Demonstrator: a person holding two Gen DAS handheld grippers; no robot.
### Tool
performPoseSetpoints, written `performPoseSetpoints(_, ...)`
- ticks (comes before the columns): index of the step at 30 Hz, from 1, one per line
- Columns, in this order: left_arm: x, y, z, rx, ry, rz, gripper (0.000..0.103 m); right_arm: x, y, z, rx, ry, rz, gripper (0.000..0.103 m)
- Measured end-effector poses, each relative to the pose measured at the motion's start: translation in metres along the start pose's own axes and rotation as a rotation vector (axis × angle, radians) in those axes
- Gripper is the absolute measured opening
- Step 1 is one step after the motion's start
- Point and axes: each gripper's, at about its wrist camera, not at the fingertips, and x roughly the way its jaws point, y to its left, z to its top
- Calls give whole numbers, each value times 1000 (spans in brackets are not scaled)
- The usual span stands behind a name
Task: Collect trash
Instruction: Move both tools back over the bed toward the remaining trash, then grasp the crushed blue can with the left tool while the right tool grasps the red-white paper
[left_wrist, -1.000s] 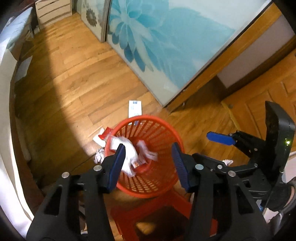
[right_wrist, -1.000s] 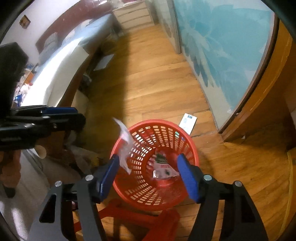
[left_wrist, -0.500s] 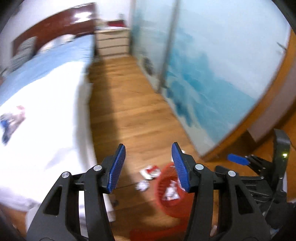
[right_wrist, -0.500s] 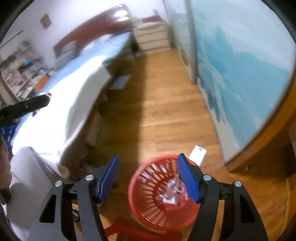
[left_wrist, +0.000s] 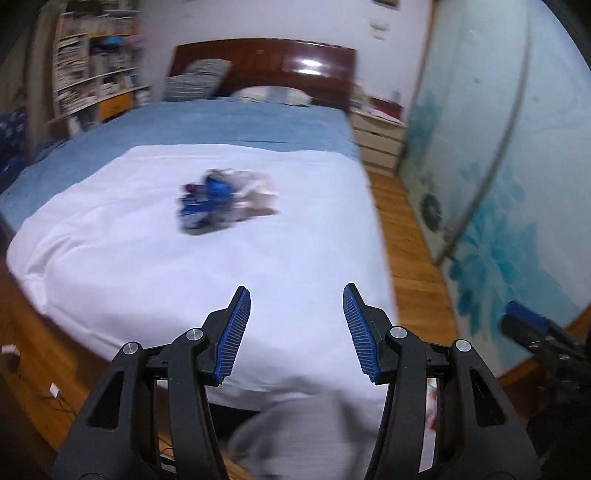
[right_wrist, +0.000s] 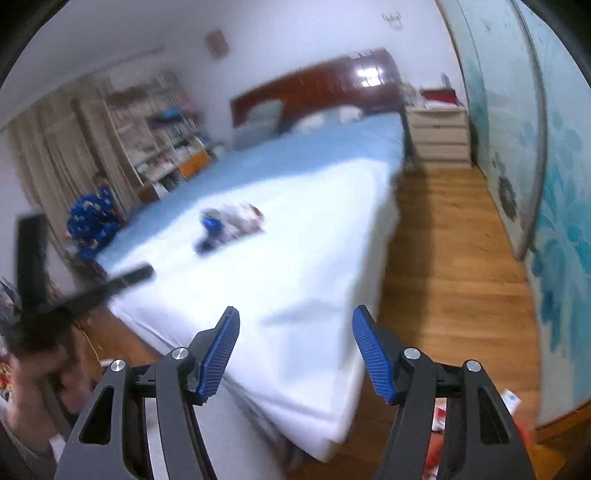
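A blurred heap of blue and pale crumpled wrappers (left_wrist: 221, 201) lies mid-way up the smooth white sheet (left_wrist: 184, 280) of a bed with a glossy dark-red wooden headboard (left_wrist: 295, 66) — any print is unreadable. The left gripper (left_wrist: 295, 328), with ribbed blue pads, stands spread and empty above the sheet's near edge. The right gripper (right_wrist: 295, 350) is likewise spread, gripping nothing — well short of the heap.

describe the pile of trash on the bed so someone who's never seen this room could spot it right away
Start from the large bed with the dark red headboard. Its near half is covered by a white sheet. Roughly in the middle of that sheet lies the trash pile, a small blurred clump of blue and pale wrappers. It is the only coloured thing on the plain white sheet.
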Motion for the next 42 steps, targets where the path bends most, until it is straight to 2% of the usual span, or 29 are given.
performPoseSetpoints(2, 4, 20, -3, -31, -7, 18, 53, 11, 24, 5, -34, 4, 16, 63)
performPoseSetpoints(8, 24, 38, -4, -62, -18, 14, 53, 37, 53, 12, -10, 43, 20, 64)
performPoseSetpoints(10, 28, 43, -3, -38, -18, 7, 57, 42, 62, 9, -27, 64, 7, 64)
performPoseSetpoints(14, 54, 59, 14, 13, -45, 29, 78, 48, 57, 7, -63, 81, -14, 64)
performPoseSetpoints(16, 71, 69, 26, 1, -53, 42, 79, 53, 53, 5, -63, 99, -19, 64)
performPoseSetpoints(21, 115, 85, 56, -15, -46, 11, 81, 73, 52, 9, -57, 139, -29, 64)
performPoseSetpoints(25, 141, 87, 72, -16, -48, -41, 81, 88, 55, 13, -33, 167, -18, 64)
performPoseSetpoints(26, 150, 92, 78, -40, -52, -74, 81, 92, 59, 12, -37, 173, -11, 65)
performPoseSetpoints(28, 162, 96, 85, -65, -52, -95, 81, 97, 64, 13, -45, 179, -4, 65)
performPoseSetpoints(32, 189, 102, 97, -101, 31, -107, 81, 107, 75, 14, -80, 192, 2, 65)
performPoseSetpoints(36, 199, 110, 95, -149, 68, -91, 81, 108, 79, 13, -88, 203, 2, 65)
performPoseSetpoints(37, 199, 114, 93, -173, 70, -89, 81, 109, 79, 12, -85, 206, -1, 65)
performPoseSetpoints(38, 199, 117, 93, -191, 68, -98, 75, 109, 78, 12, -81, 210, -5, 65)
performPoseSetpoints(39, 199, 118, 92, -202, 63, -108, 66, 109, 79, 11, -80, 213, -4, 65)
performPoseSetpoints(42, 192, 116, 90, -200, 37, -112, 46, 109, 81, 12, -85, 216, -6, 65)
